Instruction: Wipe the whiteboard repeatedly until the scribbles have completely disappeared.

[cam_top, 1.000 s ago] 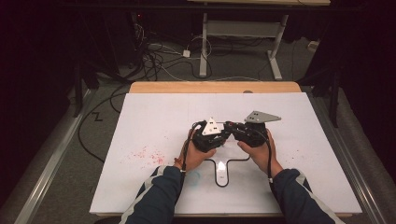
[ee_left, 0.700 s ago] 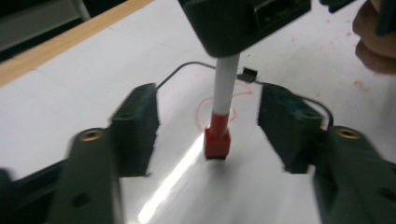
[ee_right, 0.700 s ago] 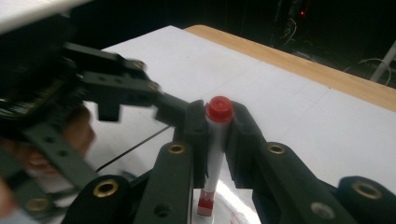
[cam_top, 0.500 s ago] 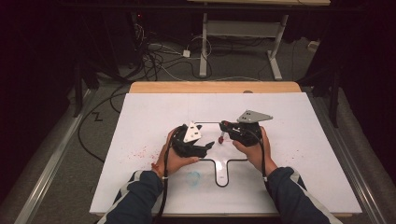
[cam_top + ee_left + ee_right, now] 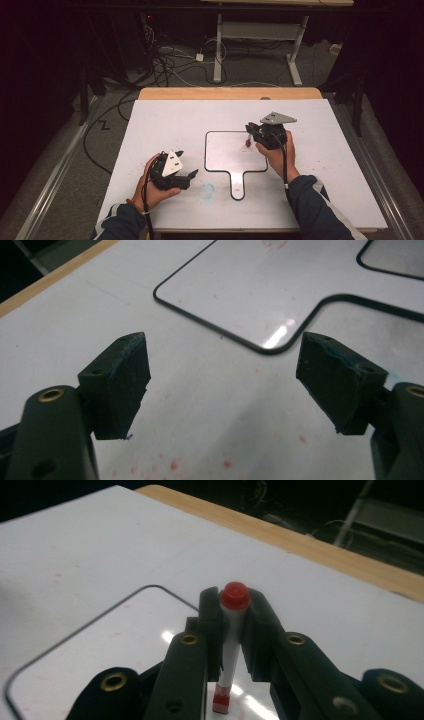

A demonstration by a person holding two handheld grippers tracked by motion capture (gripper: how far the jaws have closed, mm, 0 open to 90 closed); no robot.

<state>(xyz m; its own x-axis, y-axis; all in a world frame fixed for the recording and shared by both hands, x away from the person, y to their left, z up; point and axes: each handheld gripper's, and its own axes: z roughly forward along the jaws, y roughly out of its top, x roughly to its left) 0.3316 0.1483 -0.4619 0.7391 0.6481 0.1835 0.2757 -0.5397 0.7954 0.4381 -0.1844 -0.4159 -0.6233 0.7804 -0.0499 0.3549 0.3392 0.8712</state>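
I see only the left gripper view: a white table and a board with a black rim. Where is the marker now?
Observer: The right hand-held gripper is shut on the marker.
Operator: Where is that gripper?
Observer: In the high view it is above the right part of the board.
Operator: Is the marker closed?
Observer: Yes, a red cap sits on its far end, just past the jaw tips.

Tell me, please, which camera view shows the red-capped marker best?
The right gripper view: the marker stands close and upright, clamped between the right tongs, red cap on top. The high view shows it small and red over the paddle-shaped whiteboard. The left gripper view looks at the board past open left tongs.
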